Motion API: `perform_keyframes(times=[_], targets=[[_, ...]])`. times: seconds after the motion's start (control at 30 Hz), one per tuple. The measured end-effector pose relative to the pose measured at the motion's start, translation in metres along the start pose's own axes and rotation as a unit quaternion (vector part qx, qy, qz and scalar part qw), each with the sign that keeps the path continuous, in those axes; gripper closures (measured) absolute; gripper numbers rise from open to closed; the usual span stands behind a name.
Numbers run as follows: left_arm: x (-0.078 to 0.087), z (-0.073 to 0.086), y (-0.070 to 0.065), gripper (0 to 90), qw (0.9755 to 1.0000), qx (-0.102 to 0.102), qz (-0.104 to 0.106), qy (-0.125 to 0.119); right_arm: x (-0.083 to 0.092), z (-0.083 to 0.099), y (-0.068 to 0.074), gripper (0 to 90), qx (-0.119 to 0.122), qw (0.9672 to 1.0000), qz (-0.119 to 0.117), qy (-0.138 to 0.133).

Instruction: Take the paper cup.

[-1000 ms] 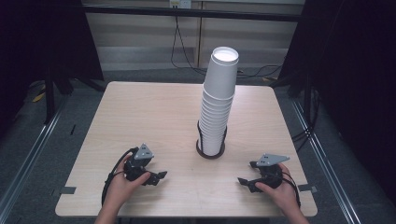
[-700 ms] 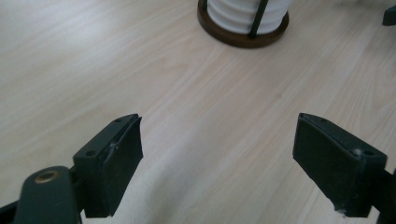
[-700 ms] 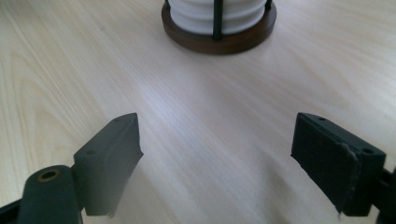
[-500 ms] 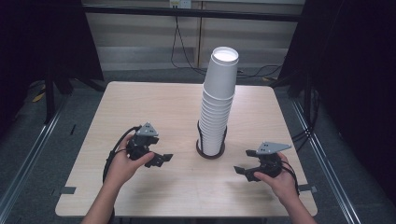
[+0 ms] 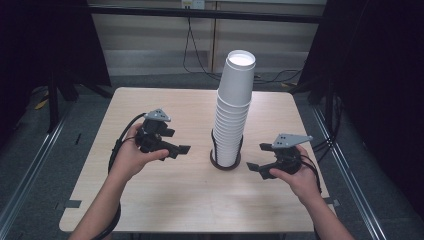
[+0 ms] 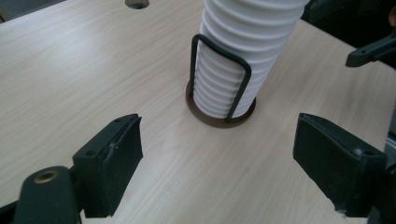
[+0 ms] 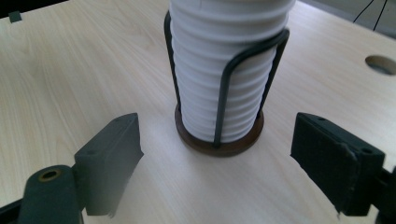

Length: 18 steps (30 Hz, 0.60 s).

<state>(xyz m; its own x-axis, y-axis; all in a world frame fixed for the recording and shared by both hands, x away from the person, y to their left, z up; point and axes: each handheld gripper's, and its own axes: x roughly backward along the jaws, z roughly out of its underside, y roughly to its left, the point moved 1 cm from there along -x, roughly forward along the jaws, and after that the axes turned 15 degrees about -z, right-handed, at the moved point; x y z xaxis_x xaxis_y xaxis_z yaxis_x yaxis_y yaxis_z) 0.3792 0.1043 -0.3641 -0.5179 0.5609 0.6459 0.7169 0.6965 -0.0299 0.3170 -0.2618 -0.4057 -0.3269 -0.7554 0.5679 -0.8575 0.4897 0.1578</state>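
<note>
From the high view, a tall cup stack [image 5: 231, 115] stands upright in a black wire holder [image 5: 225, 156] near the middle of the tabletop [image 5: 165, 200]. The left gripper [image 5: 181, 149] hangs just above the wood to the holder's left, pointing at the stack's base, jaws spread and empty. The right gripper [image 5: 253, 165] sits low on the other side, also aimed inward, jaws apart and holding nothing. Both are near the holder but clear of it.

In the left gripper view, the left gripper [image 6: 219, 154] frames the lower stack [image 6: 243, 60] between two wide-open black jaws. The wire holder [image 6: 219, 100] wraps the ribbed cup rims, its round brown base flat on the tabletop [image 6: 84, 79]. The tip of the other gripper shows at the upper right edge.

In the right gripper view, the right gripper [image 7: 215, 161] looks squarely at the stack [image 7: 224, 70], its jaws spread wider than the holder [image 7: 219, 135]. A wire loop runs up the near face of the cups. A round hole [image 7: 380, 64] marks the tabletop at far right.

The step in hand appears to be the approach: both grippers close on the stack from opposite sides, nothing grasped yet. The next move likely calls for one gripper to steady the holder or lower cups while the other rises to the top cup, pinching its wall lightly enough not to crush it and lifting straight up so the stack does not tip.
</note>
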Motion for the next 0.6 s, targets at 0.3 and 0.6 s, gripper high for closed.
perform_keyframes(times=[0.3, 0.6], targets=[[0.009, -0.027, -0.001, 17.2, 0.9998, -0.013, -0.007, 0.01, 0.001, -0.029, 0.002, 15.8, 0.015, 0.9999, -0.003, 0.003], [0.016, -0.053, -0.004, 18.0, 0.9996, -0.027, -0.011, -0.006, 0.006, -0.053, -0.002, 16.3, 0.004, 0.9998, -0.01, -0.016]])
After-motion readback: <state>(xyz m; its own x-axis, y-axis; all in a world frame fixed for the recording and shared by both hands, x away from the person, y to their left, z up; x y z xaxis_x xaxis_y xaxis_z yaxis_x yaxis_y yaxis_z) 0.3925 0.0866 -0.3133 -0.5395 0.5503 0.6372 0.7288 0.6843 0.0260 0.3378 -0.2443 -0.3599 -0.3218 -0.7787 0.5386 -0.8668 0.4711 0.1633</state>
